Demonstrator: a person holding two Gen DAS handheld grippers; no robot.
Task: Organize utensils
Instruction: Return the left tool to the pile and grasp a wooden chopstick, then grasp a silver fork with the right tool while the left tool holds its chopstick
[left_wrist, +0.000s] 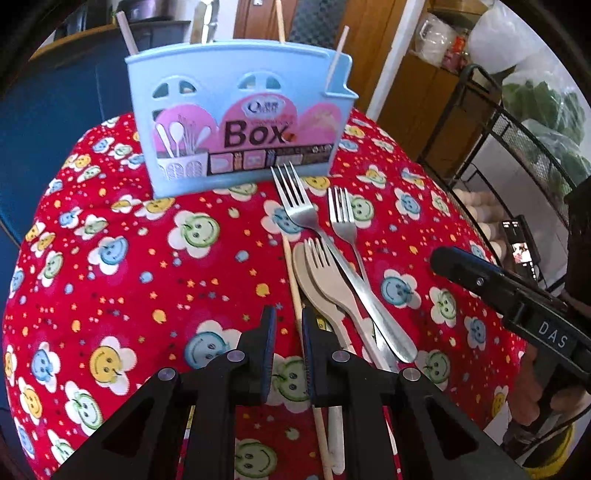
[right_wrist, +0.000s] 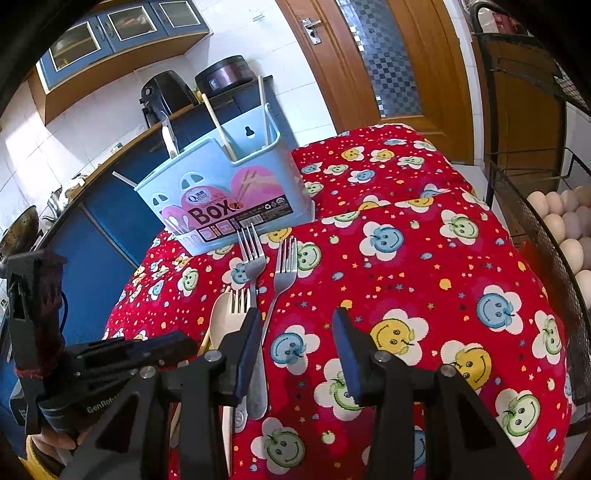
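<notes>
Utensils lie bunched on red smiley-print surface (left_wrist: 110, 258) just before blue box (left_wrist: 236, 122): two steel forks (left_wrist: 295, 206) (left_wrist: 343, 218), beige fork (left_wrist: 325, 269) over beige spoon (left_wrist: 306, 273), wooden chopstick (left_wrist: 293, 280) alongside; box already holds chopsticks and one steel handle; my left claw (left_wrist: 289, 325) narrowly parted, empty, chopstick seemingly passing under right pad; my right claw (right_wrist: 295, 325) spread wider, empty, beside steel fork handles.

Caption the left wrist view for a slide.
Left gripper straddles a wooden chopstick beside forks before the blue utensil box.
</notes>
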